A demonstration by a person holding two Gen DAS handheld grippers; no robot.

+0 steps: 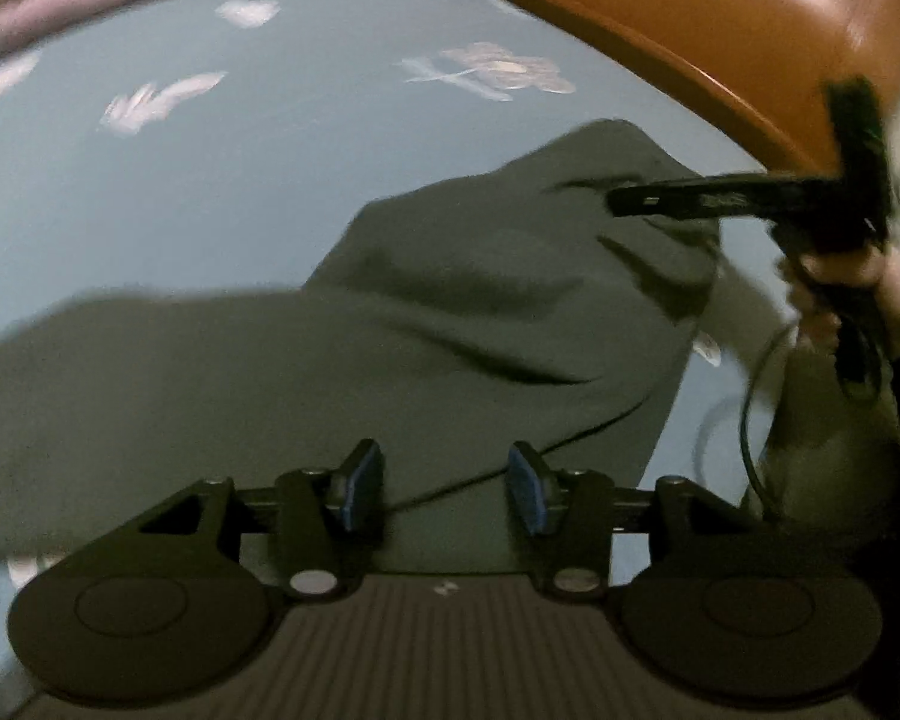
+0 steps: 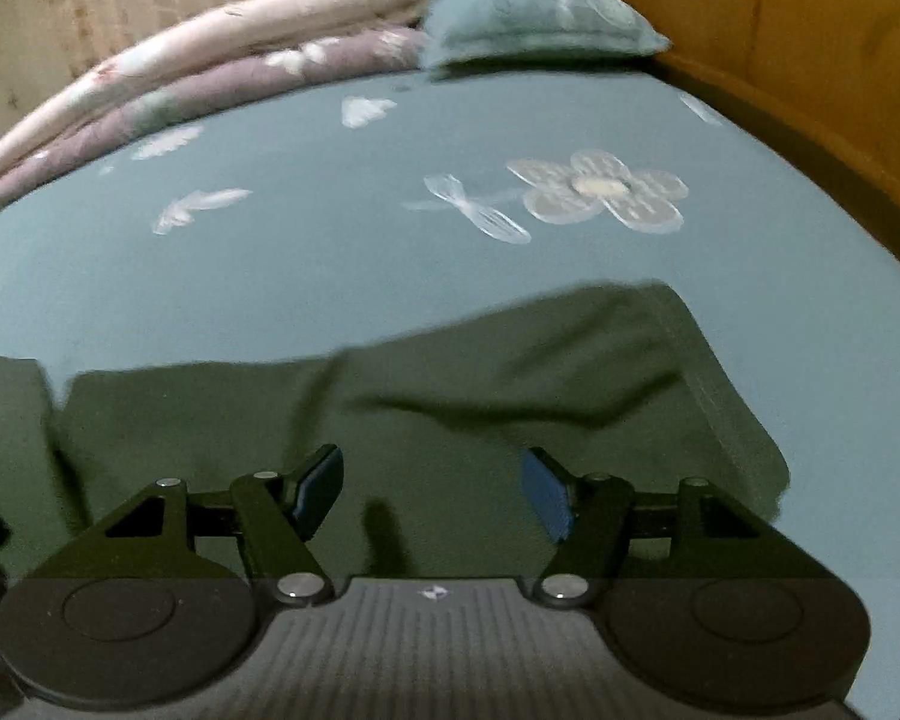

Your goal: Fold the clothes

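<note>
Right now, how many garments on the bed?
1 visible: a dark green garment spread on the teal bedsheet, in front of both open claws, left claw and right claw. More could be hidden past the frame edges.

teal flowered bedsheet | pillow | folded quilts | wooden bedframe

Light: you're working in dim, flat indoor light.
Glare: a bright sheen on the wooden headboard, upper right of your left wrist view.
Blur: your left view smears, worst at the upper left; the right view is sharper.
Distortion: fisheye bends both frames' edges; corners go black.
Shadows: soft folds darken the green garment.
</note>
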